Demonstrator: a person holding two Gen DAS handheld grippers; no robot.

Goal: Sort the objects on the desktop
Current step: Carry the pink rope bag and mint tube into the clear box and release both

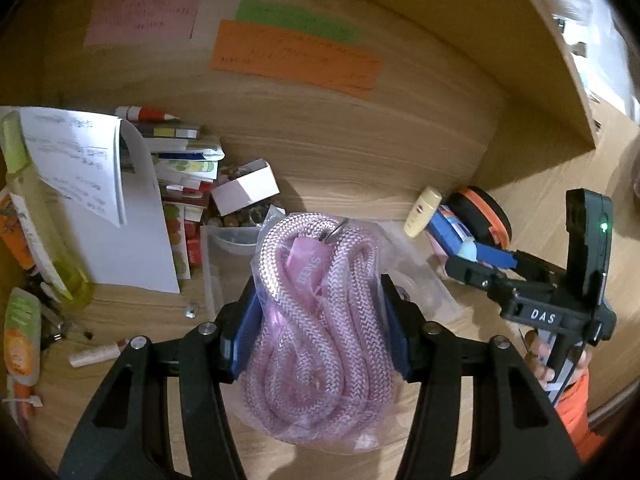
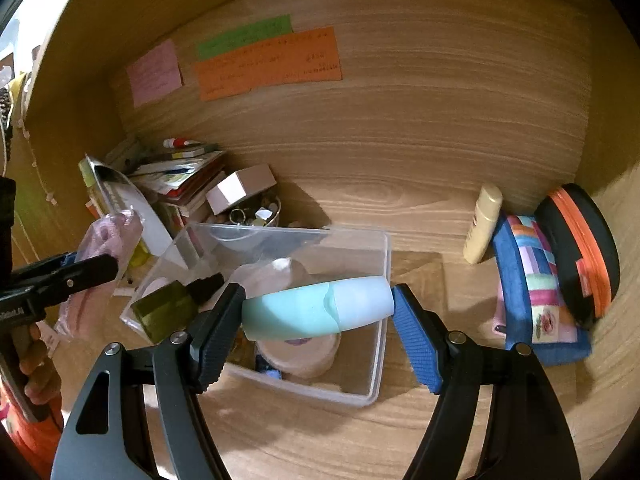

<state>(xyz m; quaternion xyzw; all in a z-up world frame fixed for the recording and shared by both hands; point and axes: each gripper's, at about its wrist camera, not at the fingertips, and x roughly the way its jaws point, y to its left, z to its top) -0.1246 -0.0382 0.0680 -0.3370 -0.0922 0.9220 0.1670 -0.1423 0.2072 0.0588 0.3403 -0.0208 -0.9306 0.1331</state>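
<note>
Both grippers, the left gripper (image 1: 320,320) and the right gripper (image 2: 320,320), have black angular arms, silver screws and ribbed blue pads (image 2: 416,340). At right of the left view: white "DAS" lettering, a green light, bare fingers (image 1: 540,356) and an orange sleeve (image 1: 576,404).

Wooden desk (image 2: 400,440) set in a wood-grain alcove; back panel (image 2: 420,128) carries pink, green, orange paper notes (image 2: 268,64). Dim, warm light.

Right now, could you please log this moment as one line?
left gripper: shut on bagged pink rope | right gripper: holding mint bottle over clear bin
</note>
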